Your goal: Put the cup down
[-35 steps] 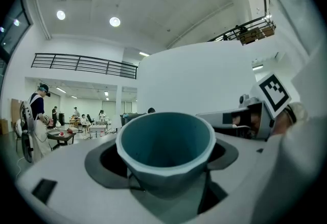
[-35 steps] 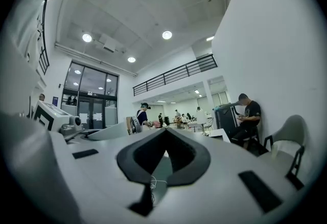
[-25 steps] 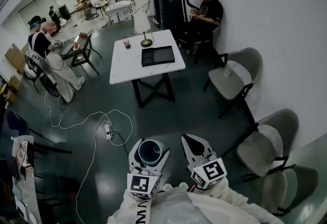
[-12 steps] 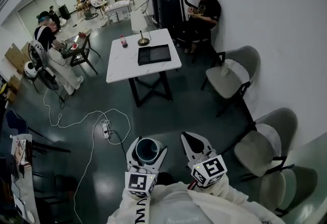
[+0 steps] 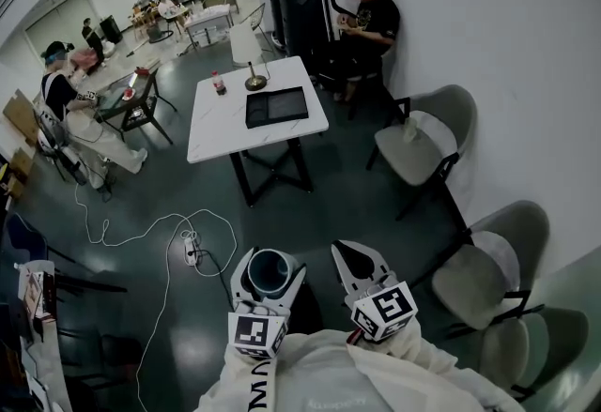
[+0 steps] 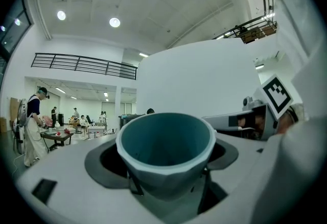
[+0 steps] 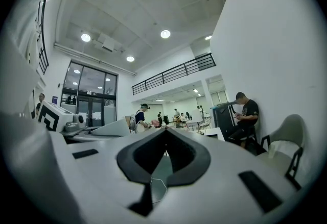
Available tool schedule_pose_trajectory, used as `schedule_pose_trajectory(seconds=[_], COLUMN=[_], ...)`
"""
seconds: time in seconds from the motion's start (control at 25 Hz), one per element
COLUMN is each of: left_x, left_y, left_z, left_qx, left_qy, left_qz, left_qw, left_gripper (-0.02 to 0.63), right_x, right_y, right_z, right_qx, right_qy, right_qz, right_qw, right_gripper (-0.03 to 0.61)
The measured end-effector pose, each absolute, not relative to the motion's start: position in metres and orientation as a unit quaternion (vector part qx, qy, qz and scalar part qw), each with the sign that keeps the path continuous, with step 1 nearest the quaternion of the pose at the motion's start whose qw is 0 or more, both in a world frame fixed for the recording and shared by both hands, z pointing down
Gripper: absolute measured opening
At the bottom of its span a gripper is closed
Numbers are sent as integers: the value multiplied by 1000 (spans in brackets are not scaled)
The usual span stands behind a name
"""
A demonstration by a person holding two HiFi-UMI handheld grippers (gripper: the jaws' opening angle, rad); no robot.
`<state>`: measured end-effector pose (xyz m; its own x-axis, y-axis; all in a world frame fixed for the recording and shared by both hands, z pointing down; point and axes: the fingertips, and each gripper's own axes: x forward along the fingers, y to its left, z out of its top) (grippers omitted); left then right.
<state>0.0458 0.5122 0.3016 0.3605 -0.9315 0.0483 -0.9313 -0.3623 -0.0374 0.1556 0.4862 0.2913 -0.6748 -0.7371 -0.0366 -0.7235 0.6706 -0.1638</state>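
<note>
The room is a big hall with a dark, shiny floor (image 5: 329, 204) and a tall white wall (image 5: 488, 25) on the right side. High up there is a white ceiling with round lights, and a balcony with a dark rail runs along the far side.

Three grey chairs stand in a row by the white wall. The first chair (image 5: 423, 143) is the farthest one. In the middle of the floor stands a white table (image 5: 216, 124) with black legs. A person in a black shirt (image 5: 371, 21) sits by the wall behind it. More people sit and stand at small tables far away on the left.

On the white table lies a flat black tray (image 5: 276, 107). Beside the tray stands a lamp (image 5: 247, 49) with a white shade, and near the lamp is a little bottle (image 5: 219, 83) with a red top. A long white cable (image 5: 150, 227) curls over the floor to a plug strip (image 5: 191, 249).

The left claw (image 5: 270, 262) points level and its jaws stand wide, holding a blue-green cup (image 6: 166, 141) upright between them. The cup is up in the air over the floor, well apart from the white table. The right claw (image 5: 350, 255) is just beside the left one, with its jaws closed together and nothing in them
</note>
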Motion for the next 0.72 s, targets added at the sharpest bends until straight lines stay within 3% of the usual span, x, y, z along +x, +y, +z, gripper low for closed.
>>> schedule_pose_trajectory(seconds=[0.72], left_x=[-17], left_y=[330], left_z=[302], left_qx=[-840], left_qy=[541], left_qz=[-38], left_qw=[9], left_gripper=[414], right_x=[90], right_y=[301], right_z=[297], right_qx=[-416], right_qy=[905], right_qz=[-74], right_qw=[38], right_gripper=[6])
